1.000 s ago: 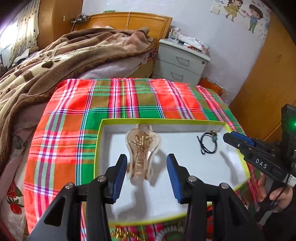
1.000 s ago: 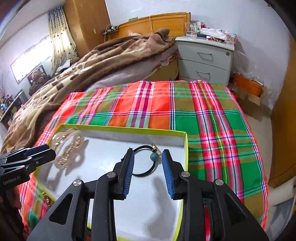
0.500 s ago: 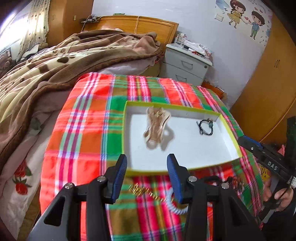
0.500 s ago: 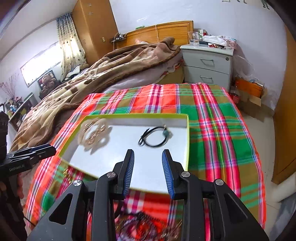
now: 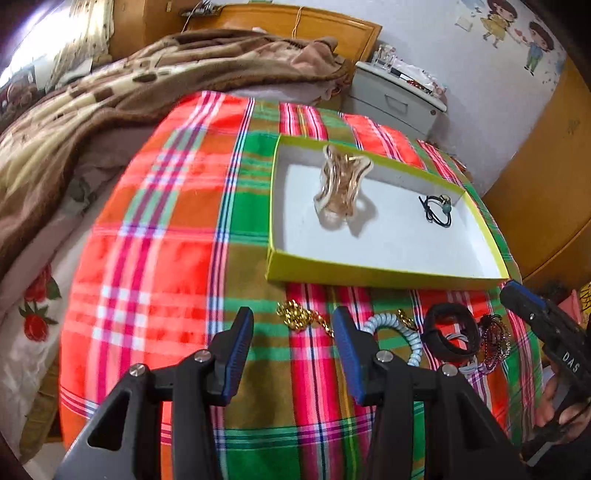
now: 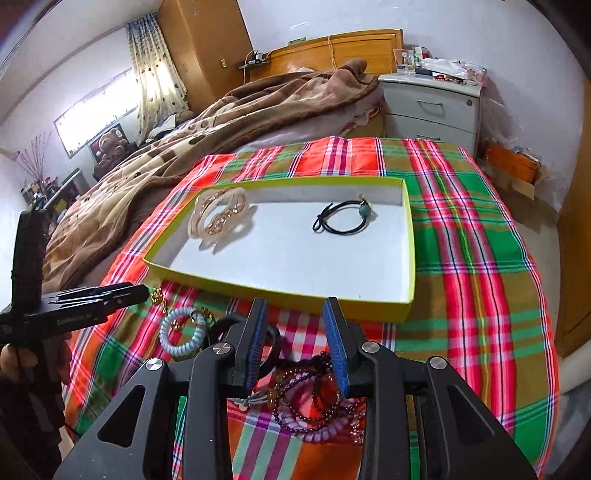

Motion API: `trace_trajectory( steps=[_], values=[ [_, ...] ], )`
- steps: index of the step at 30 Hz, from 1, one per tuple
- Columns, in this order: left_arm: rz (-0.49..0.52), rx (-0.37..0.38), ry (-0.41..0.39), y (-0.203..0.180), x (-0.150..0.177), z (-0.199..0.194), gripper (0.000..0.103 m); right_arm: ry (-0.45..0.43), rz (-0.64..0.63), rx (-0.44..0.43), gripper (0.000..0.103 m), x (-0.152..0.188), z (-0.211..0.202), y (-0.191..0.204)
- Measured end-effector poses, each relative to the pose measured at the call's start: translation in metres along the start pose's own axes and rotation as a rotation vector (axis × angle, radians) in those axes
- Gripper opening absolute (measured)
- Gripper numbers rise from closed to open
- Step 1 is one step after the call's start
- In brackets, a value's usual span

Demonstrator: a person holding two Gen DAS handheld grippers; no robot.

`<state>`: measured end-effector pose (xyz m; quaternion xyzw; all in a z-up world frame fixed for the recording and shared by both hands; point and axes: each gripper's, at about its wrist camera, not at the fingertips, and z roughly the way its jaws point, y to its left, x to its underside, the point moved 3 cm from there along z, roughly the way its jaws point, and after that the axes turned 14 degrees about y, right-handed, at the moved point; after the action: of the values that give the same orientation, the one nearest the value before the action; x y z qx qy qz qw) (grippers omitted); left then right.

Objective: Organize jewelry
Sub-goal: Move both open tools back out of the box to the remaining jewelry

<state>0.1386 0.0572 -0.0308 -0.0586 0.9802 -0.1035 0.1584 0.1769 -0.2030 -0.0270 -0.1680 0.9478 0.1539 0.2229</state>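
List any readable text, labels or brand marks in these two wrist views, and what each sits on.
"DAS": white letters on the black body of the right gripper, seen in the left wrist view.
Pale print along the side of the left gripper, seen in the right wrist view: too blurred to read.
Packets on the nightstand: print too small to read.
Wall sticker: cartoon figures only, no legible words.

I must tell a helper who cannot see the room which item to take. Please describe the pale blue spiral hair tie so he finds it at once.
Find the green-edged box on the plaid cloth; loose pieces lie in front of its near wall. There the pale blue spiral hair tie lies between a gold chain and a black band. It alone is coiled like a telephone cord.
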Motion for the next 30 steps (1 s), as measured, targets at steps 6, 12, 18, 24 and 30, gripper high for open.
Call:
trace_trajectory(
  steps=[6, 12, 18, 24, 30],
  values=[
    [0.014, 0.0, 0.0, -0.006, 0.0, 0.004, 0.047, 0.025, 0.0, -0.018, 0.032, 0.005, 0.008, 0.002],
    [0.008, -0.008, 0.007, -0.005, 0.0, 0.007, 0.047, 0.057, -0.019, -0.035, 0.032, 0.008, 0.015, 0.007],
    [-0.002, -0.021, 0.017, -0.002, 0.001, 0.011, 0.047, 0.109, -0.065, -0.028, 0.032, 0.008, 0.028, 0.016],
    [-0.003, -0.025, 0.021, -0.002, 0.001, 0.014, 0.047, 0.15, -0.091, -0.008, 0.032, 0.008, 0.036, 0.019],
    [-0.024, -0.022, 0.024, -0.001, 0.0, 0.015, 0.047, 0.168, -0.111, 0.008, 0.032, 0.007, 0.041, 0.022]
  ],
)
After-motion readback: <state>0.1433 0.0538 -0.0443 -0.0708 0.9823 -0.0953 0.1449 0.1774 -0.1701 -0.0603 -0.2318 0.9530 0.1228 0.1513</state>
